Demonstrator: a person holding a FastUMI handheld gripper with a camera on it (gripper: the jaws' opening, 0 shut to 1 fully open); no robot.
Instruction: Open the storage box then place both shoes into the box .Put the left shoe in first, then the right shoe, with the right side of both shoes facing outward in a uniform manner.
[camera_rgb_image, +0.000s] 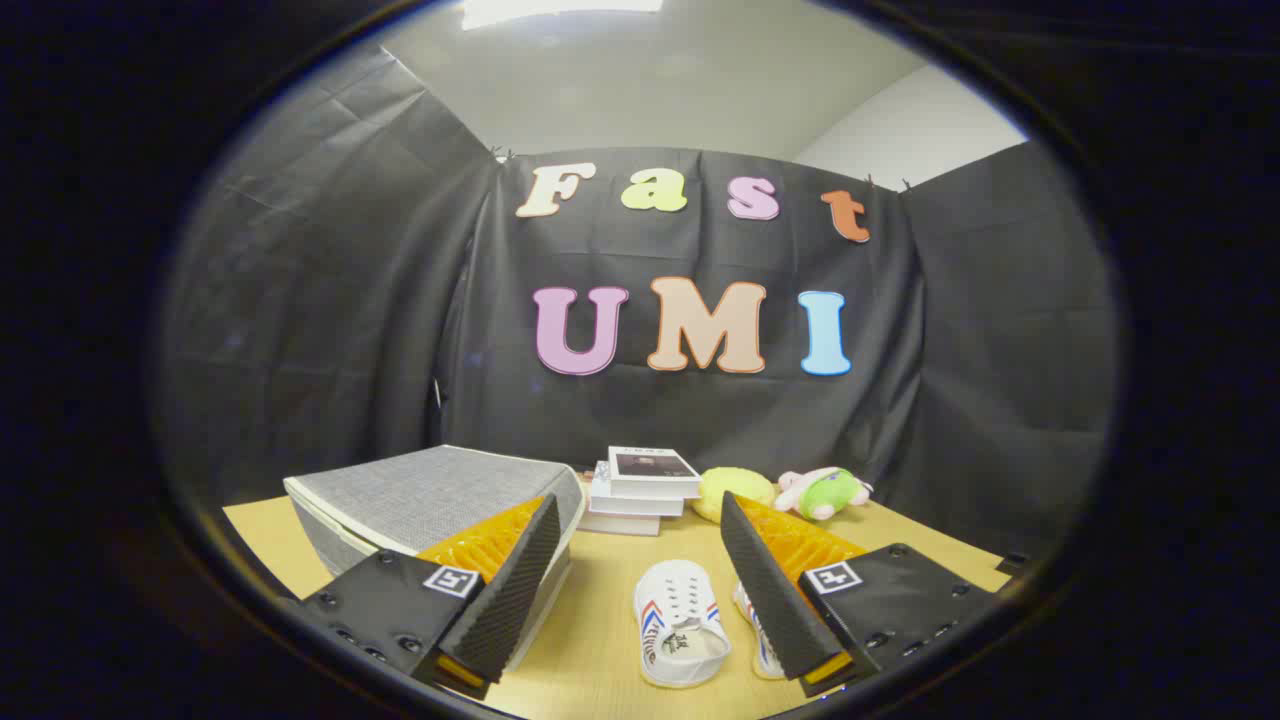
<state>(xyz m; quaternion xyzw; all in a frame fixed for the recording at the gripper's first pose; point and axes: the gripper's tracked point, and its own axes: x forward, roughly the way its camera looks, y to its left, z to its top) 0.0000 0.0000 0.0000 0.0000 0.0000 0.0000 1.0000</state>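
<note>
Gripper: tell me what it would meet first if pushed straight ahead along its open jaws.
Probably the white shoe lying on the table between the open jaws of the gripper. If it passed above that shoe, the stack of books beyond comes next; depth is hard to judge here.

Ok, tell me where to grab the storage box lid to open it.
Take the lid's front edge, coming from the near side. The grey storage box sits shut behind the left finger, and its lid overhangs the base there, probably leaving a lip to pinch. The gripper is open, holding nothing.
</note>
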